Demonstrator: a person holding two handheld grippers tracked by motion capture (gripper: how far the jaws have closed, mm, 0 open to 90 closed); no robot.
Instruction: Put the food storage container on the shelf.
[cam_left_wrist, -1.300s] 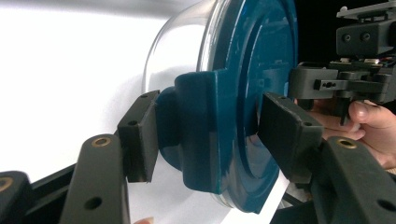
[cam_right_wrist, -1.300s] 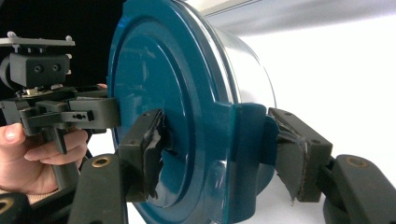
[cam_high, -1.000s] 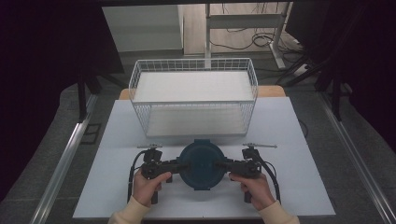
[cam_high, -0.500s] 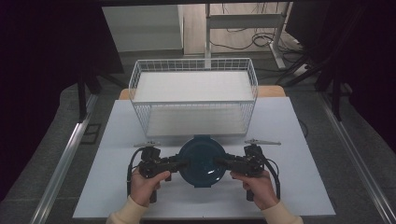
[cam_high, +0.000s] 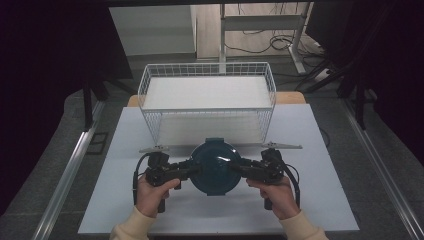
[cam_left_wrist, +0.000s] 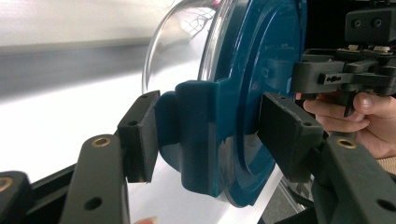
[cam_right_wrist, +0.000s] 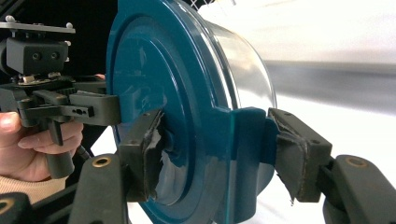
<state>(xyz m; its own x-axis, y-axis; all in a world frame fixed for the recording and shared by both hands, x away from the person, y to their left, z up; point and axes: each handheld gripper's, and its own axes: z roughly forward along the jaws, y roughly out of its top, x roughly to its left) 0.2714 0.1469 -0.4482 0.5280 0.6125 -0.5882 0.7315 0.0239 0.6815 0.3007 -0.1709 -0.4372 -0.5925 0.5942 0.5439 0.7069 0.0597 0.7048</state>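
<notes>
- In the high view, even light from overhead makes the white table (cam_high: 150, 210) bright, while the room's sides sink into near black.
- Shadows there are soft and short; a faint sheen lies on the blue lid (cam_high: 215, 167).
- The wire basket (cam_high: 207, 95) is sharp, though its lines bow slightly toward the frame's edges.
- In the left gripper view the lid and pads are crisp; the background is a streaked blur.
- In the right gripper view the clear bowl (cam_right_wrist: 247, 60) catches glare, and the table behind washes out white.

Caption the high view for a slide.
Both grippers, left and right, clamp a blue-lidded container from opposite sides, in front of a white wire basket.
</notes>
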